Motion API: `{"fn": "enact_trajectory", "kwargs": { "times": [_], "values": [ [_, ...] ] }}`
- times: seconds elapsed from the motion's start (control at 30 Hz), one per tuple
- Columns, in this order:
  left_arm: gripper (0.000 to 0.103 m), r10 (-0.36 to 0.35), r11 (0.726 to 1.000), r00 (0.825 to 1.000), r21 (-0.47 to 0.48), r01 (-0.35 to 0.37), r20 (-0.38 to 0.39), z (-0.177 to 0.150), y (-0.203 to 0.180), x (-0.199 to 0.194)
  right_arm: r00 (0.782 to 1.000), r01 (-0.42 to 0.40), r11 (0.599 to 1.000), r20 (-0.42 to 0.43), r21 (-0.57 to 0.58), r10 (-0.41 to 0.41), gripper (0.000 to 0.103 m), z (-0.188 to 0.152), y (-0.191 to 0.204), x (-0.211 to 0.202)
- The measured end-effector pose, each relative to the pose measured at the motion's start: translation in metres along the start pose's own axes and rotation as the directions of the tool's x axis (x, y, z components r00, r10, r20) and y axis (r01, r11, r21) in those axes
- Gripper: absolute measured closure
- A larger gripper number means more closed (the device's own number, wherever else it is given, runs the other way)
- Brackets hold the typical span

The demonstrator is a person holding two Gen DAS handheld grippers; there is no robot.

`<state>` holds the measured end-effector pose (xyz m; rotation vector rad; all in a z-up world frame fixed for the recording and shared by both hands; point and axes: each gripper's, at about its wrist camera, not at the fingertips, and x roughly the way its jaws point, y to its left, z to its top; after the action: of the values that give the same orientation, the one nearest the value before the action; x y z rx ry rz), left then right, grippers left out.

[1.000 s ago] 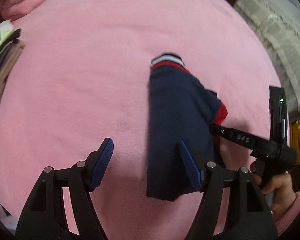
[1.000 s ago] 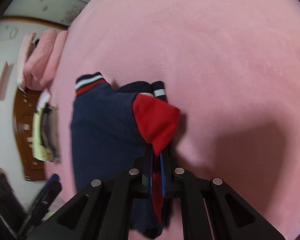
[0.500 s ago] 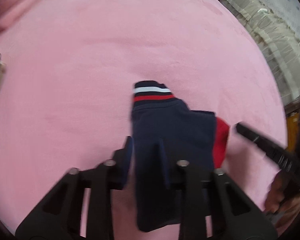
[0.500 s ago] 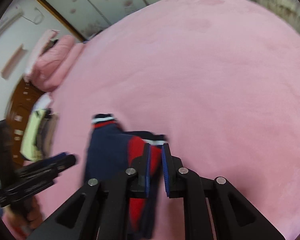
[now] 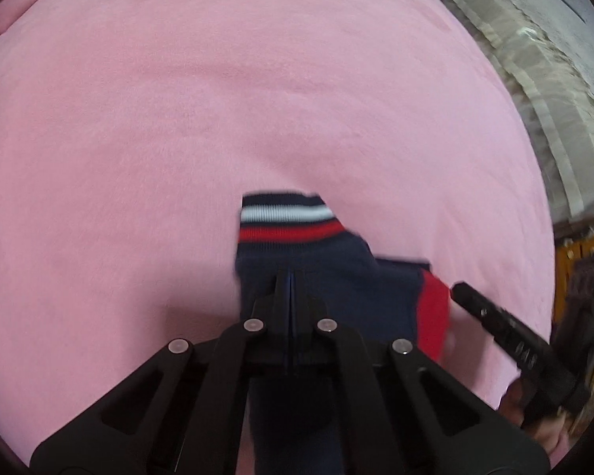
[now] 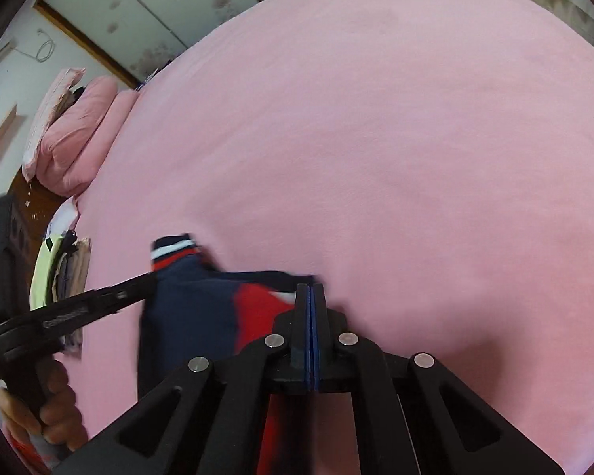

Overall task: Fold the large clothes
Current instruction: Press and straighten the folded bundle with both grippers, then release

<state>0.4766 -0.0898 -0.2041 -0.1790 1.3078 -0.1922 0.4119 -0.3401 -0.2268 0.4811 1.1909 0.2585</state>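
A navy garment (image 5: 336, 277) with a red panel (image 5: 431, 316) and a red-and-white striped cuff (image 5: 285, 217) lies on the pink bed cover (image 5: 257, 99). My left gripper (image 5: 290, 277) points steeply down; its jaws are closing and stand together, pinching the navy cloth just below the cuff. The jaws of my right gripper (image 6: 309, 289) are closing too, pressed together on the garment's (image 6: 190, 308) edge beside the red panel (image 6: 257, 308). In the right wrist view the left gripper (image 6: 150, 277) reaches the cloth from the left. Cloth hangs under both grippers.
Pink pillows (image 6: 79, 138) lie at the bed's far left, and a stack of folded clothes (image 6: 59, 273) sits at its left edge. A pale lace cover (image 5: 554, 99) lies beyond the bed's right side. A hand (image 6: 55, 415) holds the left gripper's handle.
My left gripper went from wide open beside the garment to shut on the navy cloth near the cuff. My right gripper rose with the red part, and the view tilted up.
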Motion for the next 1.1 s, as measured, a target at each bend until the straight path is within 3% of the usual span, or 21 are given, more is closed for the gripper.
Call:
{"fn": "enact_trajectory", "kwargs": {
  "times": [0.1, 0.17, 0.23, 0.33, 0.43, 0.57, 0.67, 0.73, 0.8, 0.87, 0.97, 1.0, 1.07, 1.1],
  "values": [
    [0.103, 0.005, 1.000, 1.000, 0.023, -0.005, -0.022, -0.017, -0.001, -0.012, 0.990, -0.129, 0.992, -0.054, -0.006, 0.128, 0.103, -0.011, 0.005, -0.009],
    [0.103, -0.013, 1.000, 0.998, 0.006, 0.013, -0.056, -0.029, -0.001, -0.009, 0.964, -0.249, 0.968, -0.111, -0.040, 0.244, 0.103, -0.024, 0.028, -0.010],
    [0.103, -0.021, 1.000, 0.997, -0.015, 0.020, -0.078, -0.040, 0.001, -0.002, 0.935, -0.308, 0.948, -0.209, -0.076, 0.287, 0.103, -0.040, 0.054, -0.001],
    [0.103, -0.005, 1.000, 0.999, -0.004, 0.005, -0.052, -0.048, 0.003, 0.001, 0.951, -0.213, 0.964, -0.260, -0.161, 0.167, 0.103, -0.064, 0.066, 0.015],
    [0.103, -0.016, 1.000, 0.999, 0.013, 0.017, -0.028, -0.054, 0.005, -0.002, 0.969, -0.144, 0.981, -0.220, -0.128, 0.114, 0.103, -0.070, 0.046, 0.007],
    [0.103, 0.068, 0.995, 0.998, 0.069, -0.066, -0.015, -0.067, 0.002, -0.017, 0.980, -0.041, 0.997, -0.195, -0.059, 0.029, 0.103, -0.077, 0.006, -0.007],
    [0.103, 0.025, 0.999, 0.999, 0.029, -0.024, -0.039, -0.082, 0.005, -0.031, 0.982, -0.062, 0.998, -0.179, -0.018, 0.057, 0.103, -0.077, -0.007, -0.031],
    [0.103, -0.004, 1.000, 0.999, 0.008, 0.004, -0.050, -0.095, 0.004, -0.037, 0.972, -0.158, 0.987, -0.177, 0.010, 0.157, 0.103, -0.073, -0.016, -0.048],
    [0.103, -0.023, 1.000, 0.998, -0.009, 0.023, -0.066, -0.108, 0.004, -0.039, 0.938, -0.280, 0.959, -0.200, 0.039, 0.282, 0.103, -0.080, 0.002, -0.049],
    [0.103, -0.022, 1.000, 0.996, -0.022, 0.020, -0.088, -0.119, 0.004, -0.036, 0.917, -0.336, 0.942, -0.220, 0.026, 0.333, 0.103, -0.088, 0.025, -0.037],
    [0.103, 0.004, 1.000, 0.996, -0.030, -0.007, -0.094, -0.128, 0.003, -0.031, 0.934, -0.251, 0.966, -0.278, -0.055, 0.227, 0.103, -0.106, 0.043, -0.017],
    [0.103, 0.004, 0.999, 0.996, -0.035, -0.007, -0.088, -0.130, 0.003, -0.031, 0.949, -0.179, 0.981, -0.277, -0.072, 0.153, 0.103, -0.111, 0.040, -0.012],
    [0.103, 0.001, 1.000, 0.997, -0.028, -0.004, -0.081, -0.134, 0.002, -0.030, 0.963, -0.115, 0.993, -0.248, -0.024, 0.105, 0.103, -0.115, 0.025, -0.007],
    [0.103, 0.014, 1.000, 0.997, -0.013, -0.015, -0.075, -0.136, 0.000, -0.031, 0.965, -0.117, 0.992, -0.233, 0.039, 0.123, 0.103, -0.118, 0.011, -0.011]
  ]
}}
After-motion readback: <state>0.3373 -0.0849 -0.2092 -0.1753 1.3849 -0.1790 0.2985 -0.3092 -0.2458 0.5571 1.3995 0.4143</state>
